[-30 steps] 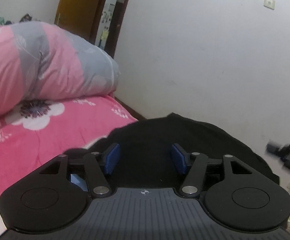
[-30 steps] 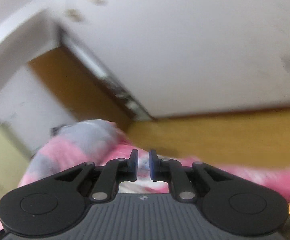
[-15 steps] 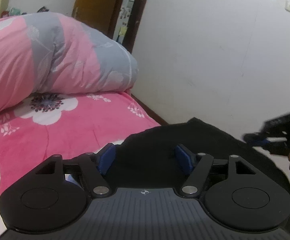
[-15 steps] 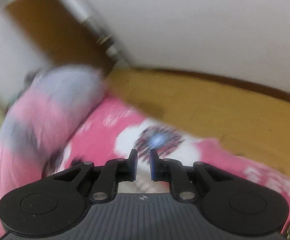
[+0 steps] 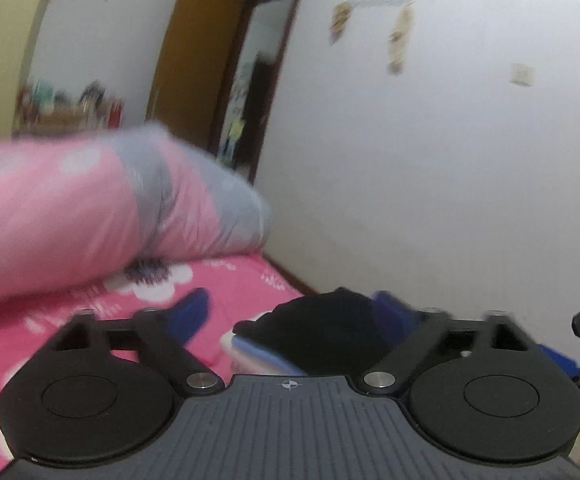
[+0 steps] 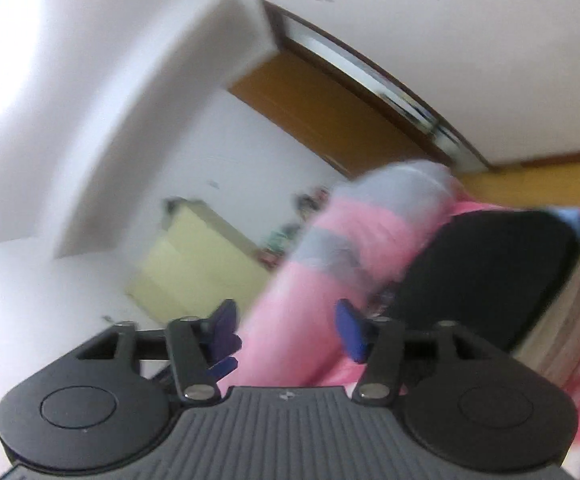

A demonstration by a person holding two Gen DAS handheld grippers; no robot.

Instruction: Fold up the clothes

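On the pink flowered bedsheet, the folded black garment tops a stack, released: left gripper and right gripper have just been opening, both empty.

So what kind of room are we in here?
Most likely a bedroom in a home. There is a bed with a pink floral bedsheet, a rolled pink and grey quilt lying on it, and a small stack of folded clothes with a black garment on top. A wooden door stands open behind.

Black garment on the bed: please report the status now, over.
Left gripper jaws just opened wide, nothing pinched. Right gripper jaws just opened, empty. Black garment lies on a folded pile on the pink bedspread. Nothing in the way.
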